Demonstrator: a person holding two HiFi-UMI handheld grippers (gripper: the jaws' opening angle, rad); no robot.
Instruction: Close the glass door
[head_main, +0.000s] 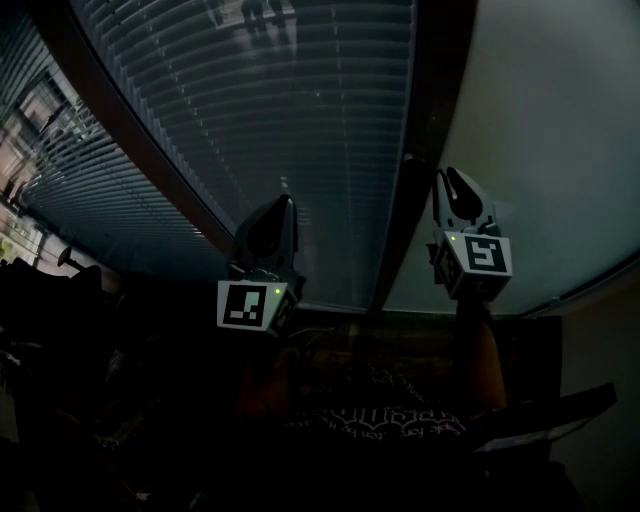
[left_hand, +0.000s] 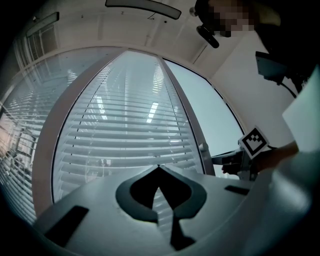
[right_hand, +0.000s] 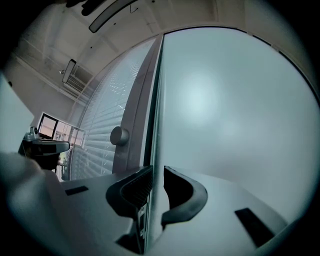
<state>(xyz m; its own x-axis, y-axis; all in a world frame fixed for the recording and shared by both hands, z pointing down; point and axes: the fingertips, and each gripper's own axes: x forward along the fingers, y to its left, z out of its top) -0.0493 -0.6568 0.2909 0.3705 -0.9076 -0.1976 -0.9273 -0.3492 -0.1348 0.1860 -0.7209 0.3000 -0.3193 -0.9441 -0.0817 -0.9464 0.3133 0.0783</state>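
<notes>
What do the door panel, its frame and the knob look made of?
Panel: frosted glass, evenly milky, thin edge between the right tongs. Frame: probably grey metal, satin sheen. Knob: likely brushed metal, round, dull highlight.

Floor (head_main: 600, 340) dim, mostly in shadow; anything lying on it indistinct.

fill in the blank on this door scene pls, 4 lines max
1. The left gripper has its jaws ___, with nothing between them.
2. The right gripper clamps the glass door by its ___.
3. Behind the pane that the left gripper faces hang horizontal ___.
4. In the right gripper view, the round knob sits to the ___ of the door's edge.

Missing words: shut; edge; blinds; left
</notes>
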